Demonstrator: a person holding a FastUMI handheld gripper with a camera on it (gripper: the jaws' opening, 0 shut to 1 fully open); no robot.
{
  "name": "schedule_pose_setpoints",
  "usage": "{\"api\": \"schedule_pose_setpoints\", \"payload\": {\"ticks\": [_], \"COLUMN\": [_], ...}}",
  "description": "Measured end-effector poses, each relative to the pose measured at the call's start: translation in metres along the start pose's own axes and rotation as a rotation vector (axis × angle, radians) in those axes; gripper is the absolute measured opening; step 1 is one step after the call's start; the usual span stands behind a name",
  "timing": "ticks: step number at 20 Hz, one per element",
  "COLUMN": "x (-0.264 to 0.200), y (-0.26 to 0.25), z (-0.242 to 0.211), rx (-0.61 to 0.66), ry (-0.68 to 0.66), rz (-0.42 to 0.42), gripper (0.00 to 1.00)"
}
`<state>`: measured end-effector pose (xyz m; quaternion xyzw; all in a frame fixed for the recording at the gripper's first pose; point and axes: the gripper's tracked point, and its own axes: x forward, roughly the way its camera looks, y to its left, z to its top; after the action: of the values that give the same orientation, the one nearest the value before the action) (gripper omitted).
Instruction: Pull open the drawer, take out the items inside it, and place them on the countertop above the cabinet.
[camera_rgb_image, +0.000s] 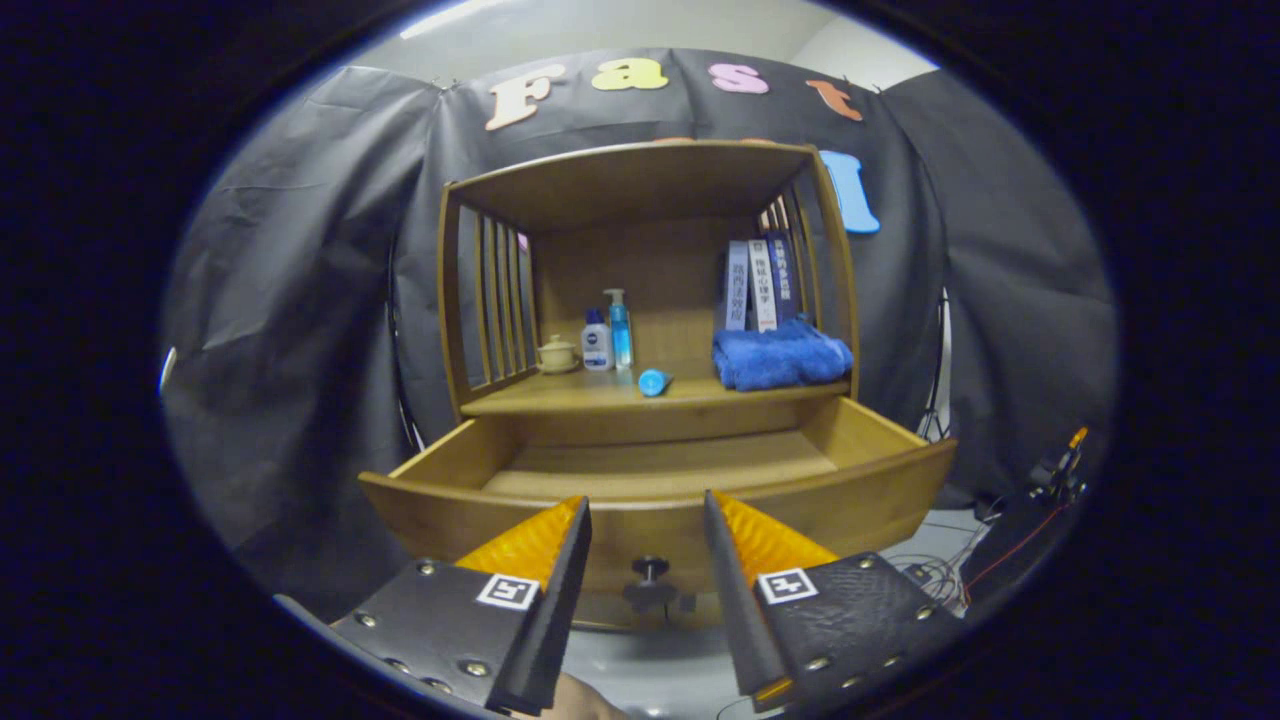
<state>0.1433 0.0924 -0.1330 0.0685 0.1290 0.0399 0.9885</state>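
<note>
Gripper view: the gripper (647, 512) stands wide and holds nothing, just before the pulled-out drawer (660, 500), its knob (650, 572) between the fingers. The visible drawer floor looks bare. Beyond, a tube (654, 381) lies on the countertop (560, 398); a careless reach could roll it off.

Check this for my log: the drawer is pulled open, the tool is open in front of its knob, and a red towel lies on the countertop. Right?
Nearly. The gripper view shows the towel is blue, not red. The drawer is pulled open, and the tool is open in front of its knob.
</note>
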Motion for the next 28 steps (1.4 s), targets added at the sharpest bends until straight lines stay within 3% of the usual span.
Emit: {"api": "schedule_pose_setpoints", "payload": {"ticks": [1, 4, 12, 19, 21, 28], "x": [-0.001, 0.003, 0.025, 0.046, 0.047, 0.054], "y": [0.001, -0.001, -0.007, -0.006, 0.003, 0.003], "z": [-0.005, -0.025, -0.040, -0.039, -0.041, -0.045], "rx": [0.010, 0.005, -0.093, -0.089, -0.084, -0.116], "ry": [0.002, 0.018, 0.016, 0.002, 0.001, -0.036], "rz": [0.000, -0.007, -0.052, -0.081, -0.045, -0.044], "gripper": [0.67, 1.00, 1.00, 1.00, 1.00, 0.97]}}
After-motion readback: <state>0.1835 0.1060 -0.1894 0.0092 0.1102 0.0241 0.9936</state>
